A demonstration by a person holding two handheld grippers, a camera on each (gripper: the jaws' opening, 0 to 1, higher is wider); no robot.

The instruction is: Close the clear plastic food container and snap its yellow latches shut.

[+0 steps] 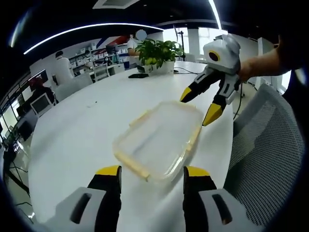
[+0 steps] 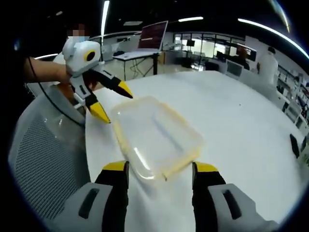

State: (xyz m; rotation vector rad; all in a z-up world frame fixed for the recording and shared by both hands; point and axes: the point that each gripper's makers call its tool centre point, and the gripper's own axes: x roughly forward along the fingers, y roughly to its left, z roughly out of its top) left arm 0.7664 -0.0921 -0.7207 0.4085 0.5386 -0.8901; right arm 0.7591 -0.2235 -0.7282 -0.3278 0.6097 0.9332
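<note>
A clear plastic food container (image 1: 159,140) (image 2: 154,135) lies flat on the white round table (image 1: 77,140) (image 2: 241,125), its lid on top. Pale yellow latches (image 1: 133,164) (image 2: 181,162) run along its edges; whether they are snapped down I cannot tell. My left gripper (image 1: 152,171) (image 2: 114,102) is open, its jaws astride one short end of the box without touching it. At the opposite end, my right gripper (image 2: 161,166) (image 1: 199,106) is also open, with nothing between its yellow-tipped jaws.
A grey mesh chair (image 1: 263,140) (image 2: 43,145) stands at the table's edge beside the container. A potted plant (image 1: 157,53) and a dark phone (image 1: 138,75) sit at the table's far side. Desks, monitors and people fill the room behind.
</note>
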